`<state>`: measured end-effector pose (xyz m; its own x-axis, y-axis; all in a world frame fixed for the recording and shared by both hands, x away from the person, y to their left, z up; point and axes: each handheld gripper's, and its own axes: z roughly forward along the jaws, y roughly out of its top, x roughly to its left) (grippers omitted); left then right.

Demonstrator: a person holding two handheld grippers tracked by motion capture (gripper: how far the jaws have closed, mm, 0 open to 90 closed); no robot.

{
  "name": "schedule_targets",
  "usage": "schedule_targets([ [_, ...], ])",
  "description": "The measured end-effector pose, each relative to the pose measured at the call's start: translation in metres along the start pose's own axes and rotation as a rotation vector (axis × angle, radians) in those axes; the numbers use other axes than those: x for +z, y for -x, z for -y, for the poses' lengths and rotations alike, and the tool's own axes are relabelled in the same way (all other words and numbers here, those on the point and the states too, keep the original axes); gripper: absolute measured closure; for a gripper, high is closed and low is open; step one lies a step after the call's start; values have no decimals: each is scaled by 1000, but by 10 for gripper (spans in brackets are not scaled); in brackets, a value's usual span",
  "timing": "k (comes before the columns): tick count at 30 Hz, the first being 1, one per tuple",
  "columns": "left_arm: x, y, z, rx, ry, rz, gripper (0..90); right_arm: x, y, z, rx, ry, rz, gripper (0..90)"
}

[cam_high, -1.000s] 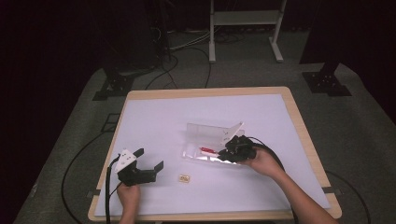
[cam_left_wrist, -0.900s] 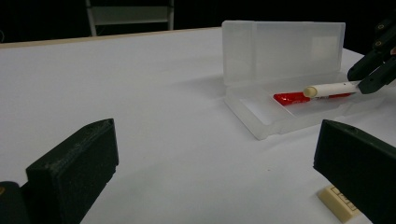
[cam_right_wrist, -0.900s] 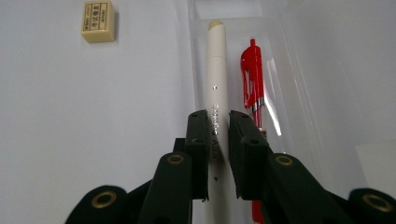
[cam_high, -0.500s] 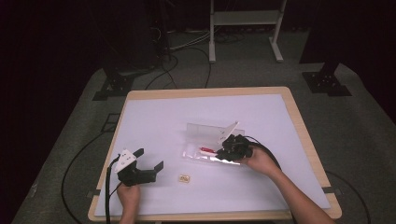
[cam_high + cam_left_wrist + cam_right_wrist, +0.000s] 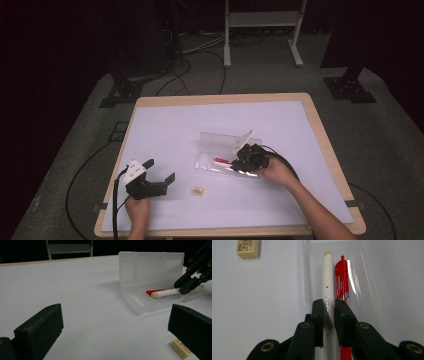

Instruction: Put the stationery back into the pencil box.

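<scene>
Right gripper (image 5: 328, 312) clamps white pen (image 5: 327, 287) inside clear case (image 5: 140, 303), red pen (image 5: 342, 277) at its 3 o'clock; left gripper (image 5: 159, 171) open, holding nothing.

Dark room, grey carpet (image 5: 380, 150), cables (image 5: 200, 65), white metal stand (image 5: 262, 20) behind.

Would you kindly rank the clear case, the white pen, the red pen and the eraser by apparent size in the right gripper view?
1. clear case
2. white pen
3. red pen, partly hidden behind the jaws, so its place after the white pen is uncertain
4. eraser
</scene>
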<state>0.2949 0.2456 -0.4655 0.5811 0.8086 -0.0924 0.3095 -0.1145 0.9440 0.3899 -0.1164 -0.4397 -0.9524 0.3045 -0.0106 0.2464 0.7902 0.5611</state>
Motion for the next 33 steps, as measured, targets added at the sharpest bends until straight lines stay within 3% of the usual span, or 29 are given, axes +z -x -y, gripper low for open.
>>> schedule_targets([
  [21, 0, 0, 0, 0, -2, 0, 0, 9, 4, 0, 5, -17, -11, 769],
  [33, 0, 0, 0, 2, 0, 1, 0, 6, 4, 0, 12, -5, -12, 754],
])
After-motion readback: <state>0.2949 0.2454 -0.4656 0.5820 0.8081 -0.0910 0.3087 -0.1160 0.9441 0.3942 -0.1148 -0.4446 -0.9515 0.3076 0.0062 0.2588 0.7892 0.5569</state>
